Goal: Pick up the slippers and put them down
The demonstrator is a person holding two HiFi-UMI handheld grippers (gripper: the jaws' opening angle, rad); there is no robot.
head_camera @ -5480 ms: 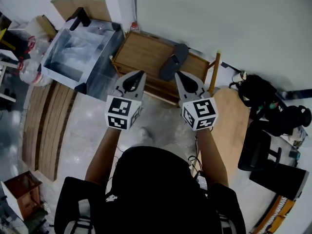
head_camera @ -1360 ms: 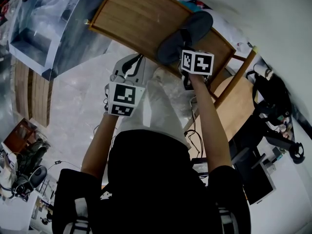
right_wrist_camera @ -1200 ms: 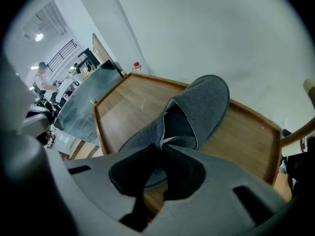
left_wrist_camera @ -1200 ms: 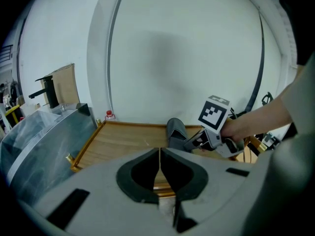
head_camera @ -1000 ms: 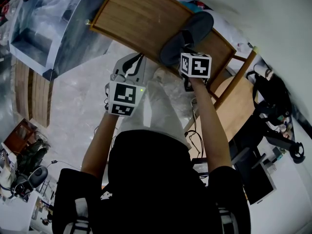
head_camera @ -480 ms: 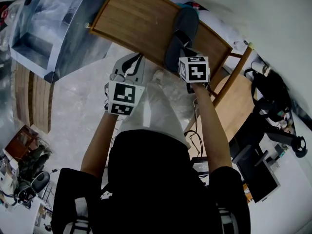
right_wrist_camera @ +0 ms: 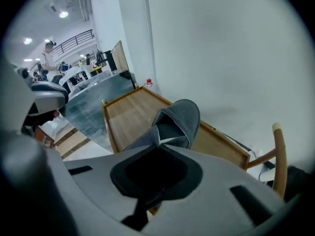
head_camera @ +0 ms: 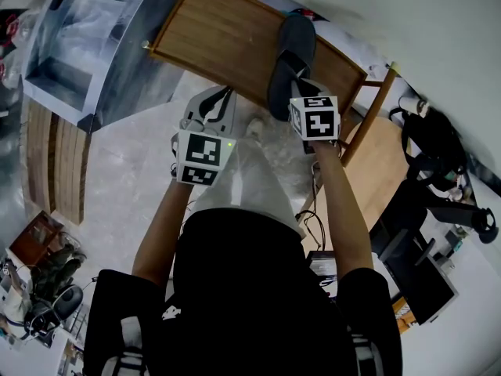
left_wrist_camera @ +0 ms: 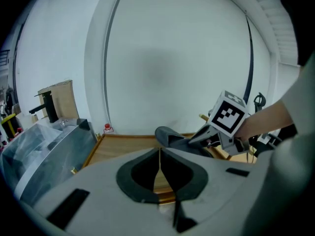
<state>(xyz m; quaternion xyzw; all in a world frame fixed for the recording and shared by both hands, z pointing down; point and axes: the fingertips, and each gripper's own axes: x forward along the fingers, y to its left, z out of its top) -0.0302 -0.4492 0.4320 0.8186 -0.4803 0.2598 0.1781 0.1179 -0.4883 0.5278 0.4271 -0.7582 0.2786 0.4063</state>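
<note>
A dark grey slipper point(head_camera: 291, 53) hangs over the right part of the wooden bench point(head_camera: 219, 30), toe pointing away from me. My right gripper point(head_camera: 295, 86) is shut on its heel end. In the right gripper view the slipper point(right_wrist_camera: 175, 123) runs out from between the jaws, its open side up, with the bench point(right_wrist_camera: 129, 113) below it. My left gripper point(head_camera: 211, 113) hangs shut and empty to the left, over the floor by the bench's near edge. Its own view shows the jaws meeting in a line point(left_wrist_camera: 160, 150), with the slipper point(left_wrist_camera: 170, 134) beyond.
A clear plastic box point(head_camera: 86, 45) stands left of the bench, with wooden planks point(head_camera: 55, 171) on the floor beside it. A wooden chair point(head_camera: 383, 151) is at the right, dark bags and gear point(head_camera: 438, 163) behind it. A white wall runs behind the bench.
The right gripper has risen with the slipper, which has come up off the bench and swung from a slant to pointing straight away. The left gripper rose a little.
</note>
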